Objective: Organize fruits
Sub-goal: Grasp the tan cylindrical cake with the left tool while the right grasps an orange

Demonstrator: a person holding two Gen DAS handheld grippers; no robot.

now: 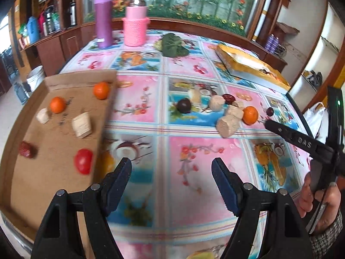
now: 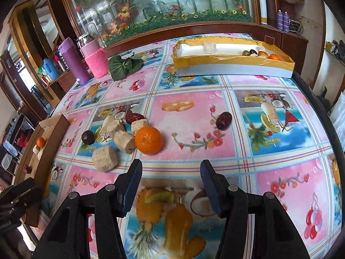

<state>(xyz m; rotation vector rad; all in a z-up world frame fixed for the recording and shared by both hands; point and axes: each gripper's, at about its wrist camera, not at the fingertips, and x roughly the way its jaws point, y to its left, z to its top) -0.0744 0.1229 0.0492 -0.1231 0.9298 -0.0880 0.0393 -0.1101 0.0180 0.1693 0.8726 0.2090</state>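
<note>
Fruit sorting is under way. A loose pile lies mid-bench: an orange [image 2: 148,140], a dark round fruit [image 2: 88,137], two red dates [image 2: 224,120] and several pale cut chunks [image 2: 105,158]. The orange touches the nearest chunk; one date lies apart from the pile, toward the right edge.

A cardboard tray [image 1: 30,181] at the left edge of the bench already holds two small oranges, a tomato [image 1: 83,160], a red fruit and two pale chunks. A yellow-lined box [image 2: 232,65] at the far right corner holds a few more fruits; their kinds cannot be told.

Left hand-held gripper [image 1: 171,170]: jaws stand wide apart, nothing between them, nothing touched; bare bench cloth [image 1: 194,151] shows through the gap, just beside the tray.

Right hand-held gripper [image 2: 171,173]: jaws parted, empty, touching nothing; it hangs above the cloth just short of the orange, which sits ahead and to the left of the gap.

Judgement: the orange looks like the next pick for the right side. For a clean grasp, the gap should be centred on the orange, the jaws opened wider than the fruit, and the pads brought down on its widest part. Closing should be gentle, since round peel may slip out. The adjoining chunk risks being nudged; an approach from the free side is advised.
</note>
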